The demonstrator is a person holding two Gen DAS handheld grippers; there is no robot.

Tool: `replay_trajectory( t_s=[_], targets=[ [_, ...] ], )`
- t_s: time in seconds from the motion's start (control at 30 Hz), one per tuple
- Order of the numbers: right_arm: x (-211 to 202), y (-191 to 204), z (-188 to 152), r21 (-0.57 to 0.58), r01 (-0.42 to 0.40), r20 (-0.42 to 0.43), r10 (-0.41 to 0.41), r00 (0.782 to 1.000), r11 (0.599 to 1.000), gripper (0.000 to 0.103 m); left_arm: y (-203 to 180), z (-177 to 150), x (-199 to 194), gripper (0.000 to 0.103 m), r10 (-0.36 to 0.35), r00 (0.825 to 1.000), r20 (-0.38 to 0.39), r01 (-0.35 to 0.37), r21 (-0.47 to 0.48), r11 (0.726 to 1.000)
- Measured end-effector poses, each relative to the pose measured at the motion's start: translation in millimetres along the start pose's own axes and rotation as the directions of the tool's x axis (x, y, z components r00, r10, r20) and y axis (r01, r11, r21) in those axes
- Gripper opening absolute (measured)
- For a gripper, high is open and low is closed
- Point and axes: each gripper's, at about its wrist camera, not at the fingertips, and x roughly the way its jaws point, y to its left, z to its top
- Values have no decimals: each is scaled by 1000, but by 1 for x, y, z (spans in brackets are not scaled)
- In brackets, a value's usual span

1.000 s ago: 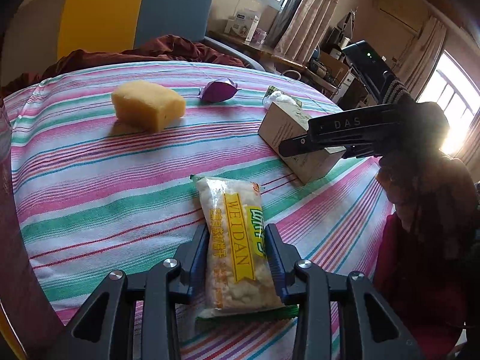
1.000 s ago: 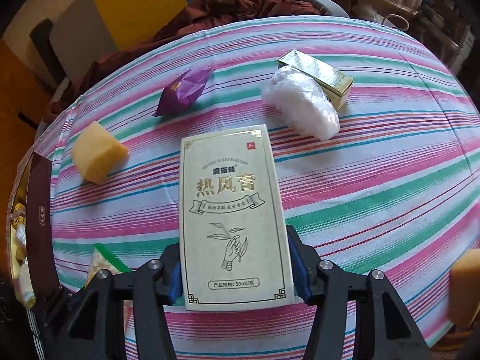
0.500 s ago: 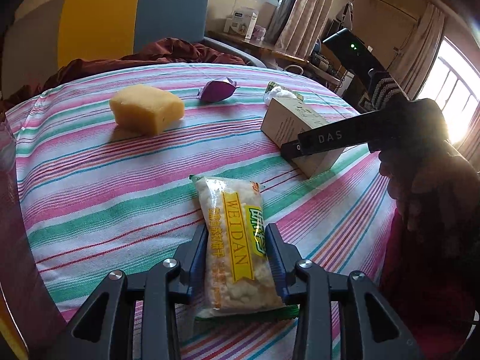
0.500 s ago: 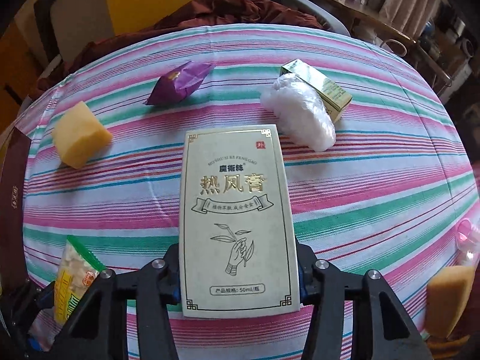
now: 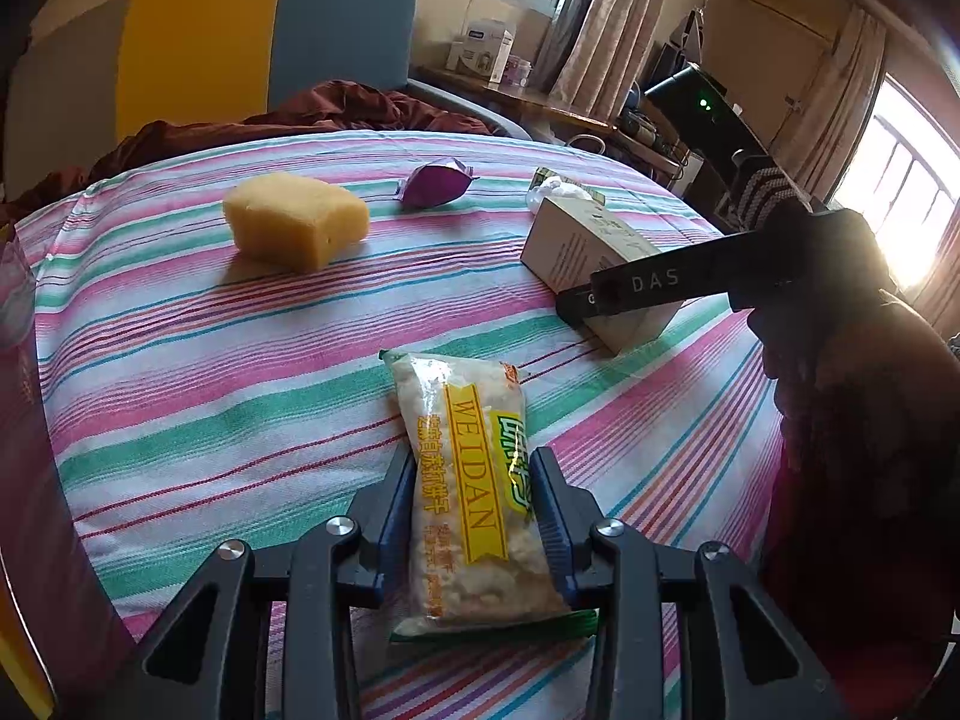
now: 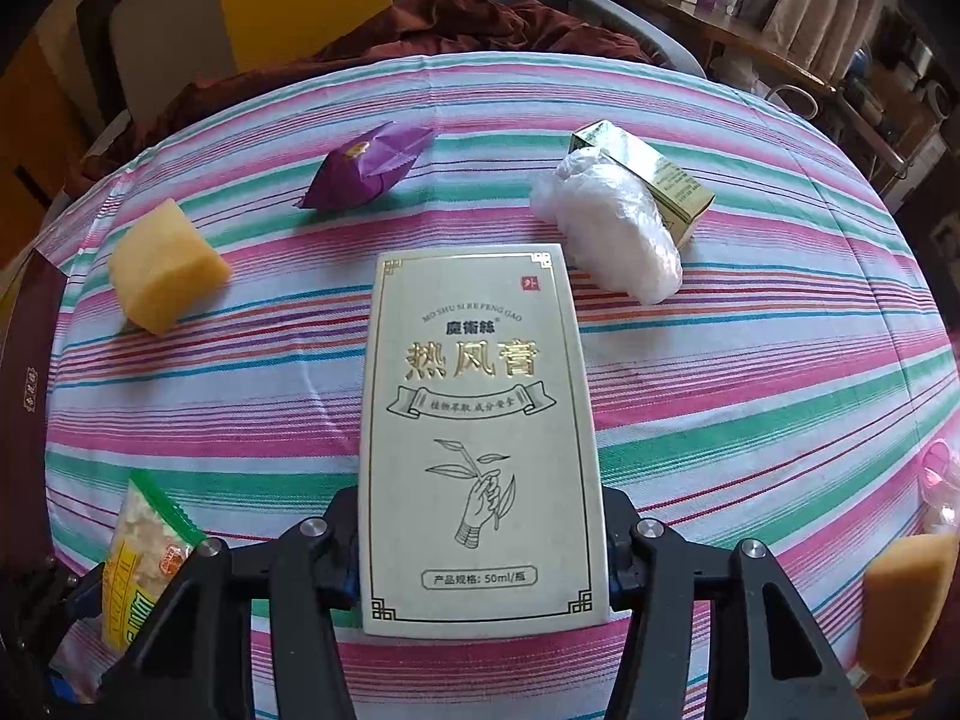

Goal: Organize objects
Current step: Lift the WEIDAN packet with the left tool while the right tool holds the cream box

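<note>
We are gripping two items at once: the left gripper (image 5: 474, 510) jaws are pinching the snack packet (image 5: 474, 480) near the bench's near edge, while the right gripper (image 6: 480, 546) jaws are easing open around the cream box (image 6: 480, 432). The sponge (image 6: 165, 264), purple sachet (image 6: 366, 171), white bundle (image 6: 612, 228) and gold box (image 6: 654, 174) are lying unsorted toward the far edge.

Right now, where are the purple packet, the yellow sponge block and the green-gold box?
purple packet (image 6: 367, 167): right wrist view, middle of its wrapper.
yellow sponge block (image 6: 165, 264): right wrist view, its top face.
green-gold box (image 6: 660, 177): right wrist view, its long side, behind the white plastic bundle (image 6: 612, 234).
</note>
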Motion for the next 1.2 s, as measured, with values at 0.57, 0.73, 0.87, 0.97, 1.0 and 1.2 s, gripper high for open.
replay_trajectory(
  t_s=[0.57,0.73,0.87,0.97,1.0,1.2],
  targets=[
    [1,17,1,-60,34,2,-34,999,998,53,-3,-2,-4,37,24,1000,0,-24,16,1000],
    [12,17,4,-74,42,10,-41,999,996,53,-1,-3,-10,36,42,999,-11,-42,-7,999],
    [14,22,2,-85,51,19,-50,999,995,52,0,-5,-16,35,59,998,-14,-59,-5,998],
    [9,20,0,-91,54,22,-52,998,994,52,1,-4,-25,35,74,997,-5,-74,-9,997],
    [9,21,0,-92,55,24,-53,998,994,52,0,-3,-29,35,77,997,3,-77,-8,997],
    [7,23,-1,-101,59,32,-57,998,993,52,-4,5,-57,35,106,992,66,-106,5,994]
  ],
)
